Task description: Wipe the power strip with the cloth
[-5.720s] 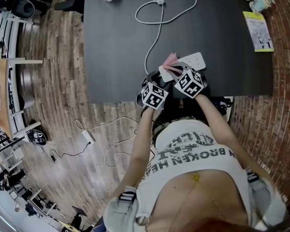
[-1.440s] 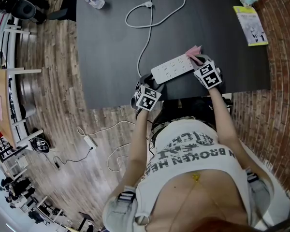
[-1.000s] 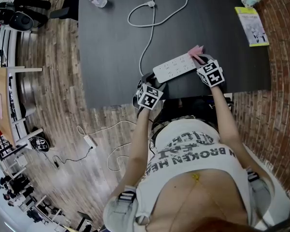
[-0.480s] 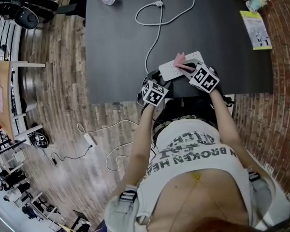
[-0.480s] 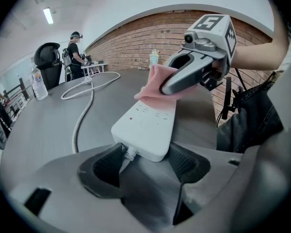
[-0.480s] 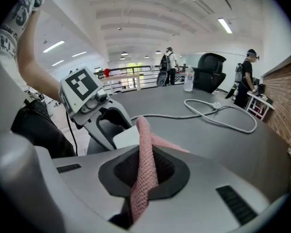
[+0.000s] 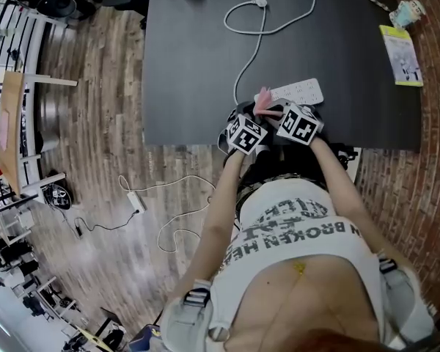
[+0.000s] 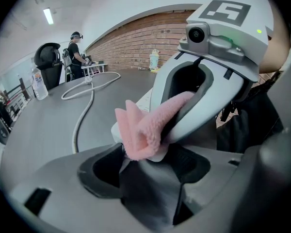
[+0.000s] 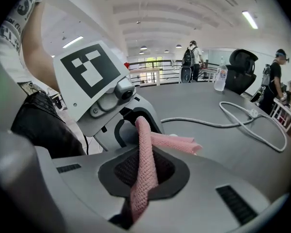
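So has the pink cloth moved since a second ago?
Yes. The cloth has slid left along the power strip, from its far end to the end where the cord joins.

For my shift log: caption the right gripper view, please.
Right gripper clamps the pink cloth, facing the left gripper over the dark table.
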